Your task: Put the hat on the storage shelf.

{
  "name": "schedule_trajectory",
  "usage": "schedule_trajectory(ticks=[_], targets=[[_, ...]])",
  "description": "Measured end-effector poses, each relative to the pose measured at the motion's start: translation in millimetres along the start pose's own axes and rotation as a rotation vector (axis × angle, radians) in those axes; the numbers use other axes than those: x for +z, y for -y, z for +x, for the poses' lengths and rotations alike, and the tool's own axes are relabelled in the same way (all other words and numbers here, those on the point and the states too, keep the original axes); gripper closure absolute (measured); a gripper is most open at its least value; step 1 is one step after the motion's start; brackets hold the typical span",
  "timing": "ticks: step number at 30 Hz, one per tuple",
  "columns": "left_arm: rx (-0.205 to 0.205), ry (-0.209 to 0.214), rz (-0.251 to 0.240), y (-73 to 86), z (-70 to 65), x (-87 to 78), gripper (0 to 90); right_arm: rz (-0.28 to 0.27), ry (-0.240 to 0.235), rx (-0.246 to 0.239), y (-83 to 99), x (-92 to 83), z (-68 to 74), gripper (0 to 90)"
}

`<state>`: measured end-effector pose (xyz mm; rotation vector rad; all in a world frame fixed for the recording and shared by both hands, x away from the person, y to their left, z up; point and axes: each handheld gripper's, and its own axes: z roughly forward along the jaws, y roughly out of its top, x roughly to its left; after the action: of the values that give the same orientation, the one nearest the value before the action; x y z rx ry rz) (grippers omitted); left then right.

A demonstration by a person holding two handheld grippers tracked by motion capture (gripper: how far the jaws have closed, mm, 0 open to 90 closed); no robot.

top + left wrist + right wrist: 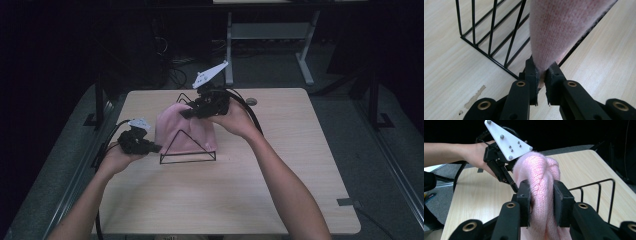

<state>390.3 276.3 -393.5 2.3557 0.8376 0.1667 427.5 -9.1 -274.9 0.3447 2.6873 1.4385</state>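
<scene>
I hold a gripper in each hand over the light wooden table (280,190), and both have hold of the same pink knitted garment (182,131). It is draped over a black wire rack (187,148) with a triangular end frame, which stands on the table a little left of its middle, nearer the far edge than the near one.

My left gripper (150,146) sits at the rack's left side, low, near the tabletop. In the left gripper view its jaws are clamped on a narrow lower edge of the knit (559,30), the fabric (541,71) pinched thin between the pads with only a slim gap showing below it. The rack's wires (491,32) stand just left of the fabric, and the rack's base rail runs along the wood.

My right gripper (192,111) is up at the top of the garment, above the rack's far side, with its grey three-cornered plate (210,75) raised behind it. In the right gripper view its jaws are closed around a thick, twisted bunch of the pink knit (541,192), which bulges out above and below the pads. Beyond that bunch I can see my left hand (477,153) and left gripper (506,176) at the garment's other end, and the rack's upright wires (599,192) to the right.
</scene>
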Motion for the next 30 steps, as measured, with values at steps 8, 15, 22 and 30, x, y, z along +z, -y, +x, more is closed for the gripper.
schedule_trajectory(ticks=[8,15,22,30], targets=[[0.000,-0.004,0.032,2.9,0.7,7.9,81.2,0.021,-0.010,0.020,9.5,7.3,-1.9,69.8],[0.006,-0.010,0.065,3.4,0.7,14.3,81.1,0.038,-0.021,0.034,12.3,11.4,-2.4,69.7],[-0.009,-0.004,0.073,7.0,2.0,18.2,81.2,0.049,-0.026,0.046,18.5,14.9,-5.2,69.4],[-0.022,-0.006,0.095,12.9,5.3,22.7,81.2,0.063,-0.037,0.059,25.6,19.8,-5.7,63.3]])
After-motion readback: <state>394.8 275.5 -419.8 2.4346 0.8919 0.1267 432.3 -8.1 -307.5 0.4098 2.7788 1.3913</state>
